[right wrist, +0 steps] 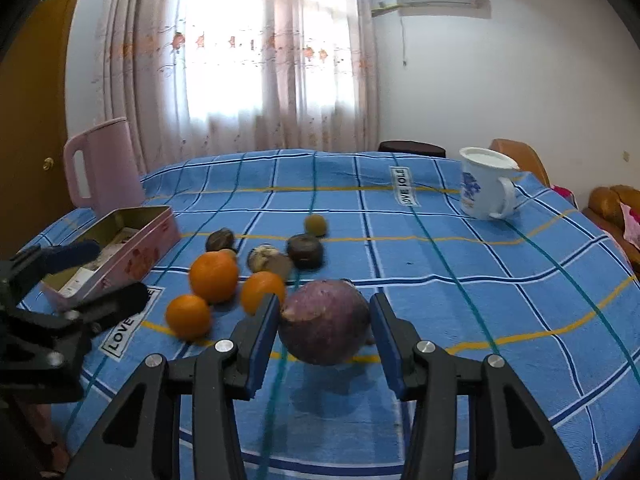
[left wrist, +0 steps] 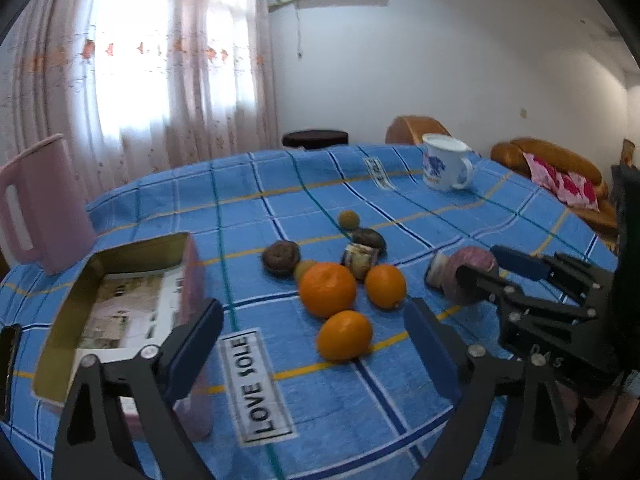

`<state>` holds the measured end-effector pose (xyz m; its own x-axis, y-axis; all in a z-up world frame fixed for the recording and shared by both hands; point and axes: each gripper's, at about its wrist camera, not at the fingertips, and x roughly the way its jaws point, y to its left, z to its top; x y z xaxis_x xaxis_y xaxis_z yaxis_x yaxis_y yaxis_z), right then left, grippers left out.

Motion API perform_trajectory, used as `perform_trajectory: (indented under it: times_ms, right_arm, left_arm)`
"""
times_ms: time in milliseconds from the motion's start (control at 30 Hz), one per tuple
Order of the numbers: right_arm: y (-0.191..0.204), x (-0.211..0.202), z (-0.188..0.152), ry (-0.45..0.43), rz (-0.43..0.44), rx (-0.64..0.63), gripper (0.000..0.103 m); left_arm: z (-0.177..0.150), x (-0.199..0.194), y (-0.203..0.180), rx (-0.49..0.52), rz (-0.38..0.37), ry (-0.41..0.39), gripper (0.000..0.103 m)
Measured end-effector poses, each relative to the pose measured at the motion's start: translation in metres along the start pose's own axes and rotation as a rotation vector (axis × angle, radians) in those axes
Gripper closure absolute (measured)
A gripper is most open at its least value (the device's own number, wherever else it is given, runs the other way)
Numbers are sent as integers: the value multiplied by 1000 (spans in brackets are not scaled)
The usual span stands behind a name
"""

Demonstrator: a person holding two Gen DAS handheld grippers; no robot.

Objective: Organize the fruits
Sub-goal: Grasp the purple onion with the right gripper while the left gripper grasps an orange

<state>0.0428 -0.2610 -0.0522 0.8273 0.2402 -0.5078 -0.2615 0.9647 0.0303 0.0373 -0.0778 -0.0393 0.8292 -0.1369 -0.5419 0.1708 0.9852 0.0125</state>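
Broadly, a table under a blue checked cloth fills both views. At its far left edge stands a pink jug, upright, handle toward the cameras. Just in front of the jug lies an open pink tin with papers in its bottom and no fruit in it.

The left gripper hangs over the near edge with its jaws spread wide and nothing touching its pads. One finger is over the tin's near corner, and the oranges lie ahead of the gap. The right gripper is drawn in narrow around the purple fruit, a pad against each flank. The fruit is right of the heap and near the front of the cloth.

A white mug with a blue print stands far right, well apart from everything else.

Mid-table, the rest of the fruit sits in a loose heap. Three oranges are nearest: a big one, one just to its right and one in front. Behind them are two dark round fruits, with a cut piece between. A small yellow-green fruit lies farthest back, and another peeks out from behind the big orange.
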Motion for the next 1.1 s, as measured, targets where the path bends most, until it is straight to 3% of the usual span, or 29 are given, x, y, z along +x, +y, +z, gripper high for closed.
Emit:
perform_trajectory:
  times_ms: [133,300,433,500,567,700,733,767,1100]
  right_arm:
    - [0,-1,-1,-3,17,2,55]
    - [1,-2,-1,-3,21,-7,55]
    - [2,1,-1,4,29,-16,55]
    - [4,1,-1,6,30,-30,55]
    - [6,1,-2,6,34,-38,55]
    - [4,0,-2,-5,54,-31,56]
    - [4,-1,-2,-7,56,-29,62]
    - [4,-1,-3,-13,62,-32,73]
    - [8,-1,-4,-18,78,-52,74]
  left_arm:
    - [1,20,-2,-19,-52,74,30]
    - [-1,40,-1,-43,-91,158,32]
    - [-6,53,0,-68,-133,223,48]
    - [-6,53,1,-71,-150,226,49]
    - [-6,55,3,-84,-168,240,61]
    - [-7,51,11,-118,-192,228,60]
    - [-7,50,11,-120,-196,221,60]
    - [-7,48,12,-120,-197,213,61]
    - [-6,38,14,-116,-168,148,61]
